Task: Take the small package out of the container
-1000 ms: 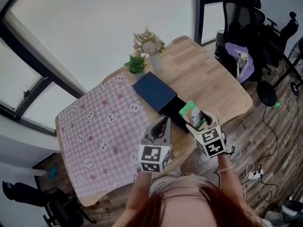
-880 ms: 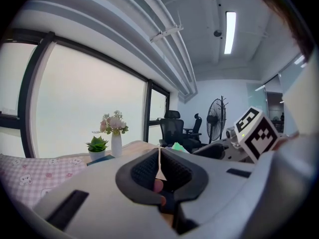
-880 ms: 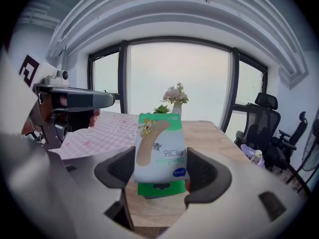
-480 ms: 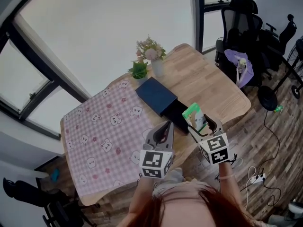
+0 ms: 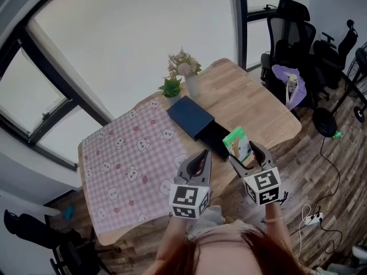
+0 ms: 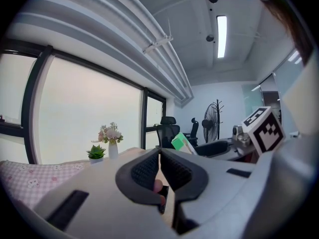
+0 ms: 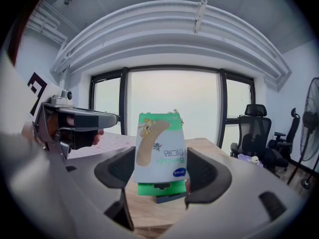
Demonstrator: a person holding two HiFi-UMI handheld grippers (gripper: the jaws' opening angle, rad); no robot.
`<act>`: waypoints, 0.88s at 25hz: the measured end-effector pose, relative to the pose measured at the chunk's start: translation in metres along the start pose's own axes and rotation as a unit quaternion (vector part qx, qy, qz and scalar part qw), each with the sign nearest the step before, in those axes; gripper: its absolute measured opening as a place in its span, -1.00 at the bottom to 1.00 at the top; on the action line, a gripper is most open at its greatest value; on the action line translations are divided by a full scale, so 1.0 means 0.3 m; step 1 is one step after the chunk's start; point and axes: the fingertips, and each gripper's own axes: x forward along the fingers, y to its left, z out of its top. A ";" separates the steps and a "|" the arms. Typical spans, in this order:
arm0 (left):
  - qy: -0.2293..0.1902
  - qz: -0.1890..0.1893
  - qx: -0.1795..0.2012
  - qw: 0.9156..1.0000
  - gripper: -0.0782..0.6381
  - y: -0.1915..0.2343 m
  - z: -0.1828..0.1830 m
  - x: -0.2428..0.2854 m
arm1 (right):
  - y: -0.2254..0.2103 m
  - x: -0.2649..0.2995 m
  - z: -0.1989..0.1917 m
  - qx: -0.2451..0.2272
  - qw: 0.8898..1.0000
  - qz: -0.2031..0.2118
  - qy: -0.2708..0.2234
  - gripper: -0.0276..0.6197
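Status: extraction looks basically done. My right tool (image 5: 246, 153) is clamped on the small package (image 5: 237, 141), which hangs in the air at centre-right of the head view, clear of the container (image 5: 191, 116) and just right of its pulled-out black tray. In the right gripper view both jaws press the package's (image 7: 160, 151) sides, low centre of frame.

My left tool (image 5: 201, 157) is closed down to a thin slit with nothing in it. It hangs lower centre, over the near edge of the bench (image 5: 258, 99), not touching the container.

My guess at what's left: carry the package off and set it down on the bench or the pink checked cloth (image 5: 123, 159) at left. The tray is open.

The package is a flat, light pouch. It has a white face with a tan plaster-strip picture, green bands at top and bottom, a small blue oval mark and a hang slot in the lower band. The print reads upside down from my side. It looks undamaged.
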 end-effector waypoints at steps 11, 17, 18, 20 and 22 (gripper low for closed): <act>-0.023 0.009 0.008 1.000 -0.73 -0.107 0.051 -0.104 | 0.021 -0.174 0.066 0.000 0.998 -0.005 -0.057 0.08; -0.027 0.015 0.015 0.999 -0.73 -0.174 0.048 -0.159 | 0.030 -0.263 0.069 0.003 0.997 -0.004 -0.082 0.08; -0.027 0.016 0.016 0.999 -0.73 -0.183 0.048 -0.166 | 0.031 -0.277 0.073 0.004 0.996 -0.003 -0.088 0.08; -0.028 0.017 0.018 0.999 -0.73 -0.196 0.052 -0.175 | 0.033 -0.299 0.084 0.004 0.995 -0.002 -0.099 0.08; -0.029 0.018 0.019 0.999 -0.73 -0.208 0.058 -0.181 | 0.032 -0.319 0.092 0.006 0.994 -0.002 -0.107 0.08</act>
